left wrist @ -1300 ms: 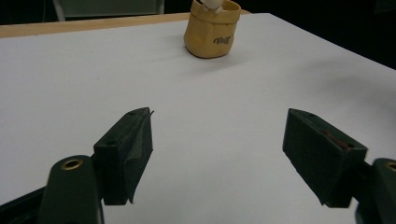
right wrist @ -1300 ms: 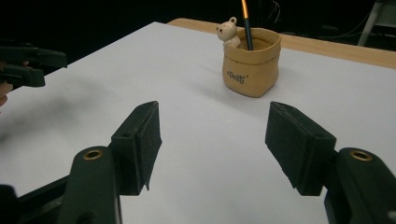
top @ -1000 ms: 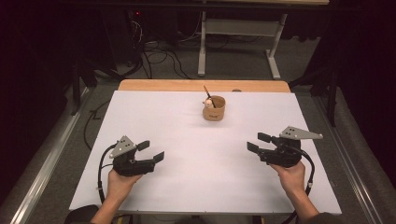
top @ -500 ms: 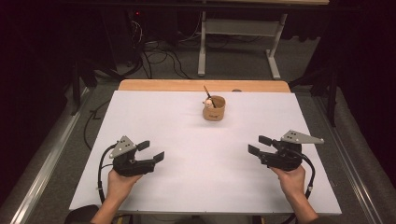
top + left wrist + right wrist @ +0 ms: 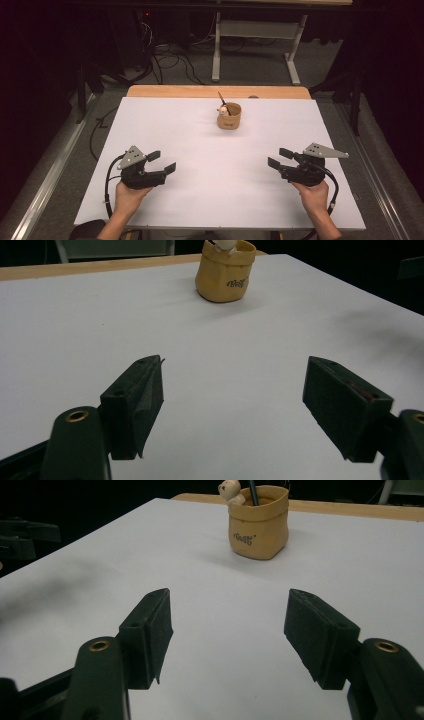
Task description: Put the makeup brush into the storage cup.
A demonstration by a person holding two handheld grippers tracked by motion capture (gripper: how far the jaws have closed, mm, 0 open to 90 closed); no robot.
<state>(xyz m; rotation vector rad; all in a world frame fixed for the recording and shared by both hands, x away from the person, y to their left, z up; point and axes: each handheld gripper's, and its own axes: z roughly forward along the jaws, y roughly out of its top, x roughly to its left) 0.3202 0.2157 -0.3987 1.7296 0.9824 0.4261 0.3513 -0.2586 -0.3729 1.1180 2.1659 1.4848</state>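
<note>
Little has shifted since the earlier frame: the right gripper (image 5: 280, 158) has edged slightly, the left gripper (image 5: 161, 162) holds its spot, and both sets of fingers (image 5: 152, 625) stand released, grasping nothing. The small tan pouch (image 5: 229, 116) sits at twelve o'clock on the white tabletop (image 5: 175, 130), well apart from both, with a little bear figure (image 5: 231, 491) and a dark stick (image 5: 222, 101) poking out. It looks soft and light, likely to buckle; its sidewalls seem the safest hold. Its printed word is too blurred to read.

White-topped table (image 5: 165, 130), tan pen cup (image 5: 229, 116) toward far edge
</note>
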